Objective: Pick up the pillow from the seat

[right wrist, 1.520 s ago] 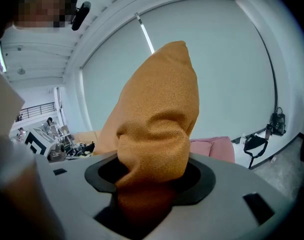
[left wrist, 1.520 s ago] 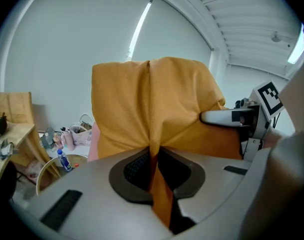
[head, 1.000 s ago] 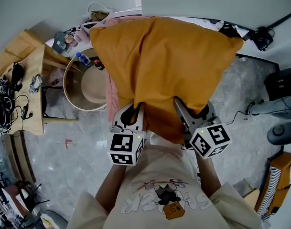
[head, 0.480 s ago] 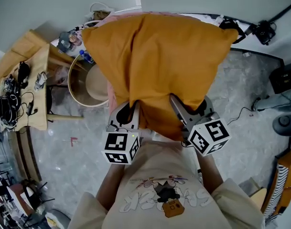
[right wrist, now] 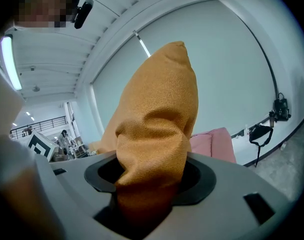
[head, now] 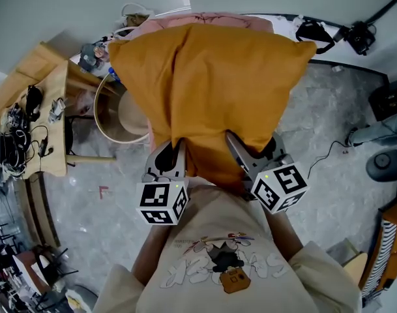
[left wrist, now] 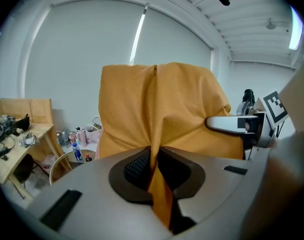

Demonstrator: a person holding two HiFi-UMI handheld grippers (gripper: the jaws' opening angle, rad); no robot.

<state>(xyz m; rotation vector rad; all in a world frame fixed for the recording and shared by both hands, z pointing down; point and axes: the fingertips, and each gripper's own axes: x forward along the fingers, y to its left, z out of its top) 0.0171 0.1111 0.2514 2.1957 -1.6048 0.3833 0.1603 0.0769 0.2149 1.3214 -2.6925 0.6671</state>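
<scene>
**Both grippers clamped on the orange pillow**

Your left gripper (head: 174, 150) is almost fully closed. Its dark pads pinch a thin fold of the orange pillow (head: 211, 90), and the cloth runs down through the narrow slit between the jaws. Your right gripper (head: 247, 150) stands about half open, but it is not loose. A thick bunched wad of the same pillow fills the gap, and both jaws press on it.

The pillow is held up in front of you by its near edge, one gripper on each side of the hanging near corner. In both gripper views it rises tall above the jaws, with the pale wall behind it. The pink seat (right wrist: 214, 144) lies low and to the right in the right gripper view, apart from the pillow.

From the head view the pillow covers nearly all of the seat, and only a pink strip shows past its far edge. It also hides the right side of the round wooden-rimmed stool (head: 120, 119) on the left. The jaw tips of both grippers sink into the cloth there, so read the grip from the gripper views. The small items on the wooden desk (head: 38, 103) at far left are too small to name.
</scene>
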